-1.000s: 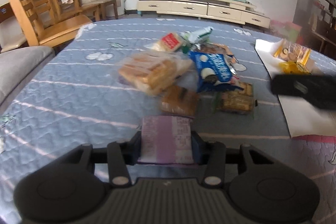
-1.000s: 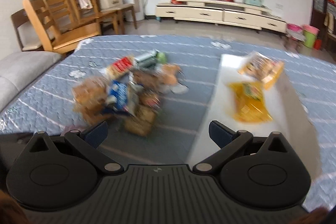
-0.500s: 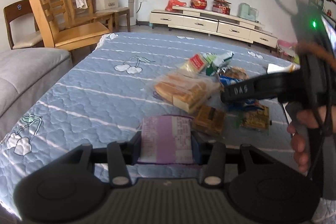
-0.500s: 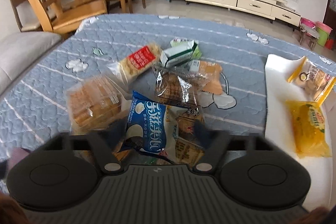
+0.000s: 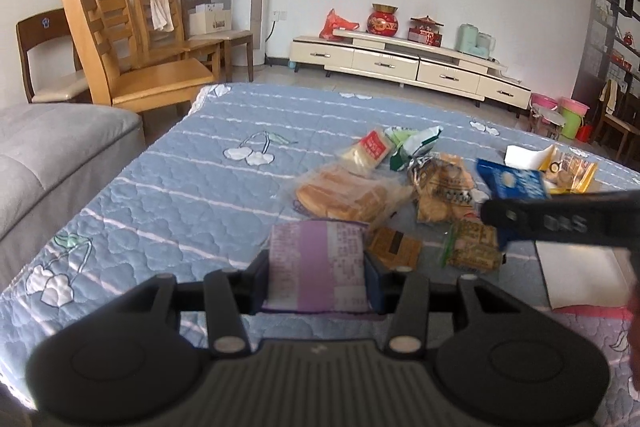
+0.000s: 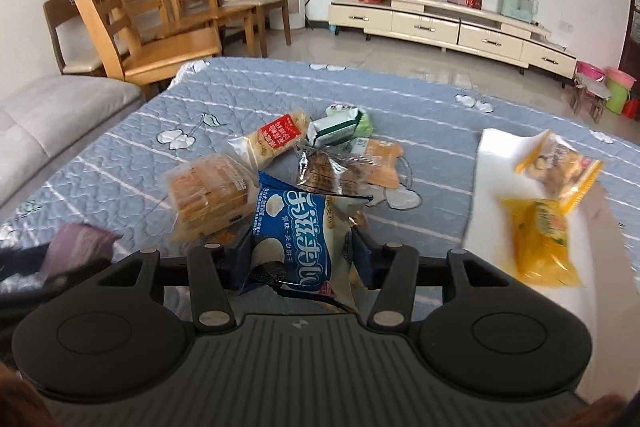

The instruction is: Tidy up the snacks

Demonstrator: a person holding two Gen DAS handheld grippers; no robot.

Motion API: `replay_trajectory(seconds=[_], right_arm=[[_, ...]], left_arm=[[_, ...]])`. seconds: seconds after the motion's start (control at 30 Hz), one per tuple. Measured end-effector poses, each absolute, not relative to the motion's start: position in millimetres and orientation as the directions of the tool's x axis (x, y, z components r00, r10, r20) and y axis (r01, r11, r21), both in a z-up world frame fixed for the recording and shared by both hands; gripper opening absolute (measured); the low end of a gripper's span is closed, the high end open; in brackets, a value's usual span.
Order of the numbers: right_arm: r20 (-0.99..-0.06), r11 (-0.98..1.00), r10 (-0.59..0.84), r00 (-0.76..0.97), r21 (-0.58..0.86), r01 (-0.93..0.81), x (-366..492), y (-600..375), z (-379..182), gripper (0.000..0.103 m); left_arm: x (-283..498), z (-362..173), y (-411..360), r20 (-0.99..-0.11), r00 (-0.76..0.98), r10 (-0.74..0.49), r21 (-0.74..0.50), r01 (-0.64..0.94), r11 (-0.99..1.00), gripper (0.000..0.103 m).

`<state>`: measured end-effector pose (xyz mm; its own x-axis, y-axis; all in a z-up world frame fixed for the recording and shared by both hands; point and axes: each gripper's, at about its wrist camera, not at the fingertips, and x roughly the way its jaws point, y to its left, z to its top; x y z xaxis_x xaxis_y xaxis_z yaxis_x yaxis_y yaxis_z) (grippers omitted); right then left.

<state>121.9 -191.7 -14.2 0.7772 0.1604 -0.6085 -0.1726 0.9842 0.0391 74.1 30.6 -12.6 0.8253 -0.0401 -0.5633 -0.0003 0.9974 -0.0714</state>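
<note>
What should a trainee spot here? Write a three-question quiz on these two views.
1. True or false: both grippers hold a packet.
2. What colour is the packet in the left gripper?
3. How many packets lie on the white sheet: A one, B two, C four?

Key:
1. True; the right gripper grips the blue packet.
2. The purple packet.
3. B: the yellow packet and the orange-edged packet.
</note>
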Motion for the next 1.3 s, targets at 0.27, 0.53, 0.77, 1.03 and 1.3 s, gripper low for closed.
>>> replay_trajectory(seconds=[0.27, 0.53, 0.77, 1.03, 1.3], right_arm=[[-0.589, 0.988, 0.149, 0.794, 0.054, -0.146, 73, -213, 1, 0.063], [-0.581, 0.989, 0.142, 0.801, 0.048, -0.141, 41, -222, 8, 0.063], [-0.566, 0.989, 0.139, 0.812, 0.038, -0.143, 26, -226, 13, 0.063], [-0.558, 0.990, 0.133, 0.819, 0.032, -0.139, 16, -229, 17, 0.063], [-0.543, 0.991, 0.124, 0.831, 0.026, -0.131, 8, -234, 22, 0.063]], left_arm=[[60, 2, 19, -0.532, 0.846, -0.044, -0.049, 0.021, 0.999, 0.046], [47, 14, 8, -0.515, 0.856, -0.050, -0.031, 0.039, 0.999, 0.046], [39, 22, 3, -0.497, 0.866, -0.051, -0.019, 0.047, 0.999, 0.046], [35, 27, -2, -0.485, 0.872, -0.057, -0.014, 0.058, 0.998, 0.046], [33, 32, -7, -0.474, 0.878, -0.070, -0.010, 0.074, 0.997, 0.046]])
